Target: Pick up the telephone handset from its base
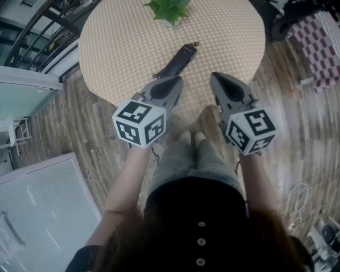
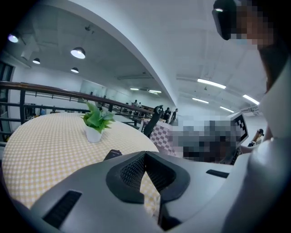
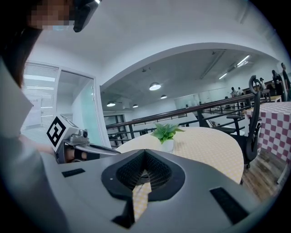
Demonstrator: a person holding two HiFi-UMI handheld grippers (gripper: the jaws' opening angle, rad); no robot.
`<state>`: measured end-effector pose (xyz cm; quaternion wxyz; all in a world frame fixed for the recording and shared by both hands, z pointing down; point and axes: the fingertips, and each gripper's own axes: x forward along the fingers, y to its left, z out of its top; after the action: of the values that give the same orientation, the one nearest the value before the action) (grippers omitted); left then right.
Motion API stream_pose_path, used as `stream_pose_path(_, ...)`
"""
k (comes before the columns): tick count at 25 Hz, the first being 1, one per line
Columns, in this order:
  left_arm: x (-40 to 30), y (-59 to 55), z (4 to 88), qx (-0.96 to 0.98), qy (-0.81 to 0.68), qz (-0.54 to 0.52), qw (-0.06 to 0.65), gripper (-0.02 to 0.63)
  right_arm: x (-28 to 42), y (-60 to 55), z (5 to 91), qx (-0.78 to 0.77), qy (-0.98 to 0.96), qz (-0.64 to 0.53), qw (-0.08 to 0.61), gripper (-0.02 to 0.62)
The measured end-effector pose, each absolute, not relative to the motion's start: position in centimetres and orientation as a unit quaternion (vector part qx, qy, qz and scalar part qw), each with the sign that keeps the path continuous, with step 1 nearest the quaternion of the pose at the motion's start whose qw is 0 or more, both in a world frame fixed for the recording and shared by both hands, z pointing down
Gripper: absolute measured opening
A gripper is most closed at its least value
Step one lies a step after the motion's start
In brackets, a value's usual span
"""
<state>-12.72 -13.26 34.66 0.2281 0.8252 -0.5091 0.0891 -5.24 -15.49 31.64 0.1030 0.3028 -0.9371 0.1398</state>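
Left gripper [image 1: 176, 81]: the jaws are together, tips meeting in a point with nothing between them [image 2: 145, 154]. It is held over the near rim of the table and tilts a little downward.
Right gripper [image 1: 215, 76]: the jaws are likewise closed tip to tip and empty [image 3: 144, 151]. It sits beside the left gripper, a small gap apart, aimed the same way.
Telephone handset [image 1: 178, 61]: black and slim, it lies flat on the cloth just ahead of the left gripper's tips, its near end slightly to that gripper's left [image 2: 112, 154]. It is ahead and to the left of the right gripper. Neither gripper holds it, and whether the left tip touches it cannot be told.
Cord [image 1: 194, 44]: a thin bit shows at the handset's far end.
Round table [image 1: 122, 48]: covered in a pale yellow checked cloth, it stretches away in front of both grippers.
Potted plant [image 1: 169, 10]: green leaves in a small white pot stand upright well beyond the handset, straight ahead of both grippers [image 2: 95, 123] [image 3: 166, 134].
Office chair [image 3: 252, 123]: dark, to the right of the right gripper, past the table's edge.
Red checked cloth [image 1: 319, 42]: farther out to the right gripper's right.
Railing [image 3: 182, 113]: dark bars behind the table.
Wooden floor [image 1: 79, 133]: under the person's legs, beneath both grippers.
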Motion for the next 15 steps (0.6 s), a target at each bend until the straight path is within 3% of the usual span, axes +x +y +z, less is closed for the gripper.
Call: stream_pose_path(15, -14.6, -15.5, 39.3, 0.805, -0.520, 0.177, 0.225, 0.011, -7.1, -16.1, 36.5, 0.290, -0.932, 0.194, 0.101, 0.009)
